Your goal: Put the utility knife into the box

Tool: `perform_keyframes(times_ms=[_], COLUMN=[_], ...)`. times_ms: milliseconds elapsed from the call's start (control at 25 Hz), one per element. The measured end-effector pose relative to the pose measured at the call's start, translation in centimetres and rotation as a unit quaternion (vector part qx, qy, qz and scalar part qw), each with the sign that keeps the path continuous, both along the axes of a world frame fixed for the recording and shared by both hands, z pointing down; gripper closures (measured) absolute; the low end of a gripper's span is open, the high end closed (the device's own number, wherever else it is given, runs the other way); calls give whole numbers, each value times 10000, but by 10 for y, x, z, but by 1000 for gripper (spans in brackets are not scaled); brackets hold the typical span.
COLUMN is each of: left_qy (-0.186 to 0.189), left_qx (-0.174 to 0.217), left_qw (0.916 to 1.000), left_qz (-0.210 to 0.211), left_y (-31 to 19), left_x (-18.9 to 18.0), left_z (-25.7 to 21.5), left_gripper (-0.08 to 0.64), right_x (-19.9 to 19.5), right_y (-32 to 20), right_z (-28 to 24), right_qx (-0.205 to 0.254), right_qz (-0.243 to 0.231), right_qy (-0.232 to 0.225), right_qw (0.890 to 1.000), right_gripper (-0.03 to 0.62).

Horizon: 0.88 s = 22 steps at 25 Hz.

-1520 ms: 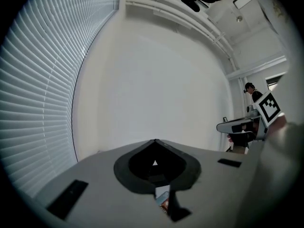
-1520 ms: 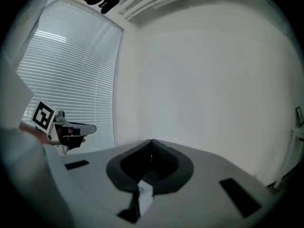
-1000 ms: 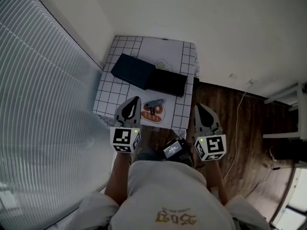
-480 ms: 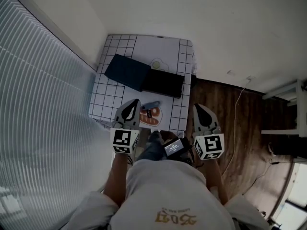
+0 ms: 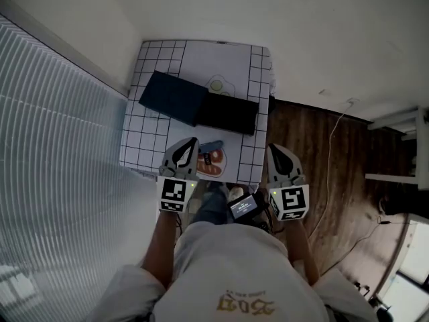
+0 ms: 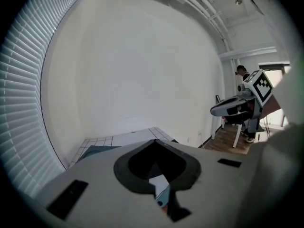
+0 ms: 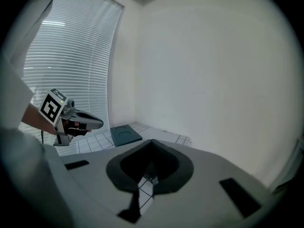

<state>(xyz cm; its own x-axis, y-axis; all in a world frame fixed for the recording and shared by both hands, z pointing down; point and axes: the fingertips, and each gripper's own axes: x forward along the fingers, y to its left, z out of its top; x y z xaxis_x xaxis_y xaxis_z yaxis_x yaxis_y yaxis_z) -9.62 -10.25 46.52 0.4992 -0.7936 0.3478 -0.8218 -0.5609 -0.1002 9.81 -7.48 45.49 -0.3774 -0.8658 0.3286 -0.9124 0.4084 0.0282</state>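
Note:
The utility knife (image 5: 213, 145), grey-blue, lies on a red-and-orange picture near the front edge of the checked table (image 5: 151, 143). Behind it sit a dark blue box part (image 5: 173, 97) and a black box part (image 5: 228, 113), side by side. My left gripper (image 5: 191, 142) is shut and empty, its tip just left of the knife. My right gripper (image 5: 273, 148) is shut and empty too, off the table's front right corner. In the left gripper view the jaws of the left gripper (image 6: 154, 141) meet; a blue and orange scrap shows below them. In the right gripper view the right gripper (image 7: 152, 141) has its jaws together.
Window blinds (image 5: 53, 153) run along the left and a white wall (image 5: 322, 32) stands behind the table. Wooden floor (image 5: 335, 180) with a thin cable (image 5: 330, 173) lies to the right. A small screen device (image 5: 242, 206) hangs at the person's waist.
Both grippers have sunk a little, side by side, at the table's front edge. The head view has shifted, so the table sits higher in it. Both stay shut and empty.

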Motion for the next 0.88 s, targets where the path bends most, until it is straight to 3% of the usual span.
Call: perform_keyframes(times_ms=[880], left_qy=[-484], left_qx=[-632], left_qw=[9962], left_qz=[366], left_y=[7], left_x=[12], left_z=[74], left_gripper=[554], right_x=[-6], right_y=[6], right_z=[70], right_qx=[-712], right_qz=[-178], right_qy=[-19], right_qw=[9973], right_gripper=[584])
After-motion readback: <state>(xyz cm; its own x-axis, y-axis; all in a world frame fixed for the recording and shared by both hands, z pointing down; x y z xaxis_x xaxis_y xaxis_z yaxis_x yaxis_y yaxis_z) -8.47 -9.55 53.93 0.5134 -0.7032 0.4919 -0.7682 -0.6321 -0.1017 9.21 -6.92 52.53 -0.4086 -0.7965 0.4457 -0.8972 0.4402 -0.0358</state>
